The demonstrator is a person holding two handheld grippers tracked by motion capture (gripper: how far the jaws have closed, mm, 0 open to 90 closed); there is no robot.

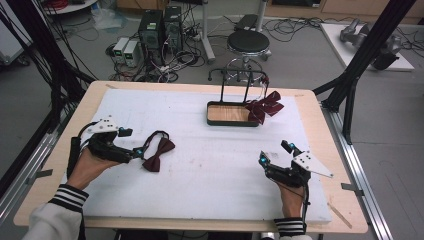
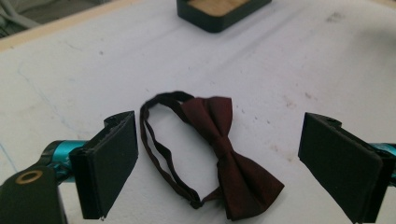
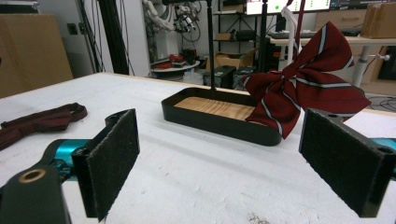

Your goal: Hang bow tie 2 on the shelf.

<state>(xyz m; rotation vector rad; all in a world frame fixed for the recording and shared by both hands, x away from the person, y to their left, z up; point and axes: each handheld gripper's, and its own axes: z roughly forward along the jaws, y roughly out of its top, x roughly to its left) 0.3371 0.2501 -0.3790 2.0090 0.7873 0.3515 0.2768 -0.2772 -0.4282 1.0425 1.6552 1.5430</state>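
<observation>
Left gripper (image 2: pixel 219 163) spread wide around the dark red bow tie (image 2: pixel 224 158), lower centre of the left gripper view.
Risk: closing may pinch only the thin strap (image 2: pixel 161 149), letting the tie slip; right gripper (image 3: pixel 219 163) is also spread, idle.

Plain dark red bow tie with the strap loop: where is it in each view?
High view: the plain bow tie lies left of centre on the white mat, just right of the left tongs.
Left gripper view: centre, flat on the mat between the open jaws.
Right gripper view: far left edge, a dark red strip lying on the mat.
Shared landmark: the black tray with a wooden floor.
</observation>
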